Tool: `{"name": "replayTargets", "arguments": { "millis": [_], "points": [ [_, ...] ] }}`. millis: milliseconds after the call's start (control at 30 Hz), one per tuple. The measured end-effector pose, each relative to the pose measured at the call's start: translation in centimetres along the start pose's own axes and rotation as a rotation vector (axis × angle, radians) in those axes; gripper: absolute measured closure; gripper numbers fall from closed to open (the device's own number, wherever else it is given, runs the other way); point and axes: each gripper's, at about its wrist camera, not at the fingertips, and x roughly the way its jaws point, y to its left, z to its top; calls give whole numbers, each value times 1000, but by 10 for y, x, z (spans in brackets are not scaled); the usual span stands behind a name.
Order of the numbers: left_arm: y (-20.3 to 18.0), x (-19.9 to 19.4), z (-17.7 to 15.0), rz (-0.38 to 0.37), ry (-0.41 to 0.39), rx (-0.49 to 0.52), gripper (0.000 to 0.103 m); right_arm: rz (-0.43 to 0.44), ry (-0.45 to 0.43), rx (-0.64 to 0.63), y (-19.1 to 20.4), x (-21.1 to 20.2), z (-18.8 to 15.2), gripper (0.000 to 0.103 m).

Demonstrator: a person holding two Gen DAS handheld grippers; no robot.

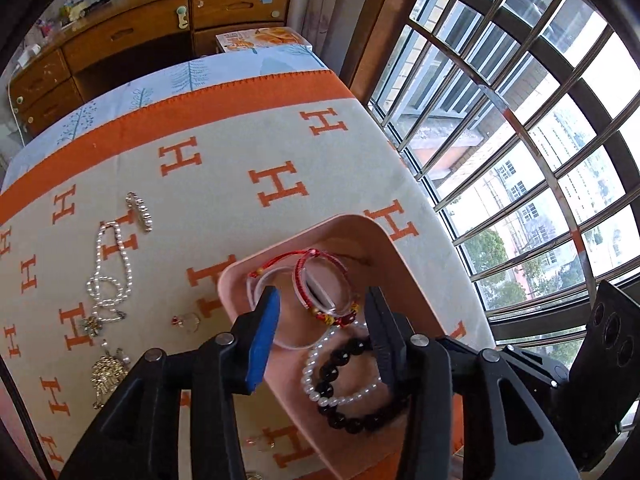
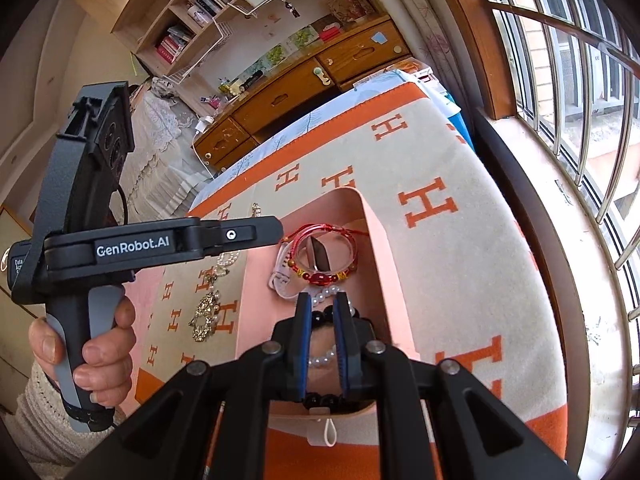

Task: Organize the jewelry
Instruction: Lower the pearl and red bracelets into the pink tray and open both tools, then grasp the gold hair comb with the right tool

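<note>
A pink tray [image 1: 404, 276] [image 2: 380, 264] sits on the H-patterned blanket. It holds a red bead-and-cord bracelet [image 1: 304, 280] [image 2: 320, 278], a clear bangle [image 1: 260, 300], a white pearl bracelet [image 1: 320, 392] [image 2: 324, 300] and a black bead bracelet [image 1: 348, 420] [image 2: 324, 314]. My left gripper [image 1: 320, 308] is open above the tray. My right gripper [image 2: 322, 302] hangs over the pearl and black bracelets with its jaws narrowly apart; nothing is clearly pinched. A pearl necklace [image 1: 108, 272], a rhinestone clip [image 1: 140, 212] and a gold brooch [image 1: 106, 376] [image 2: 206, 316] lie on the blanket left of the tray.
The blanket [image 1: 240, 152] covers a table beside a barred window [image 1: 520, 140] on the right. A wooden desk with drawers [image 1: 132, 36] stands beyond. The left gripper's body [image 2: 100, 248] and the hand holding it fill the left of the right wrist view.
</note>
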Motion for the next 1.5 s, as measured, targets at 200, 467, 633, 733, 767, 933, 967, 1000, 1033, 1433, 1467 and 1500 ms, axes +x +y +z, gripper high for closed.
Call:
{"name": "replayTargets", "arguments": {
  "millis": [200, 467, 633, 733, 767, 933, 967, 1000, 1033, 1433, 1467, 1500],
  "points": [
    [42, -31, -31, 72, -22, -18, 61, 8, 25, -57, 25, 6, -7, 92],
    [102, -75, -73, 132, -67, -99, 59, 12, 65, -151, 67, 13, -18, 92],
    [138, -99, -96, 184, -106, -155, 54, 9, 86, -208, 93, 17, -26, 92],
    [160, -109, -109, 203, -117, -186, 54, 2, 103, -233, 107, 22, -31, 92],
    [165, -111, -112, 207, -117, -195, 54, 0, 111, -238, 111, 24, -32, 92],
    [190, -115, -130, 218, -114, -223, 54, -19, 155, -274, 132, 41, -34, 92],
    [192, -114, -133, 219, -115, -225, 54, -23, 169, -282, 137, 47, -34, 92],
    [196, -114, -136, 216, -115, -227, 54, -29, 185, -290, 141, 53, -34, 92],
    [200, -113, -139, 211, -116, -229, 53, -32, 199, -298, 146, 60, -34, 92],
    [252, -92, -172, 168, -76, -295, 52, -152, 295, -429, 194, 145, -39, 76],
    [257, -90, -173, 166, -72, -299, 52, -162, 293, -434, 195, 150, -39, 76],
    [260, -88, -175, 164, -69, -303, 52, -176, 288, -440, 195, 153, -39, 76]
  ]
}}
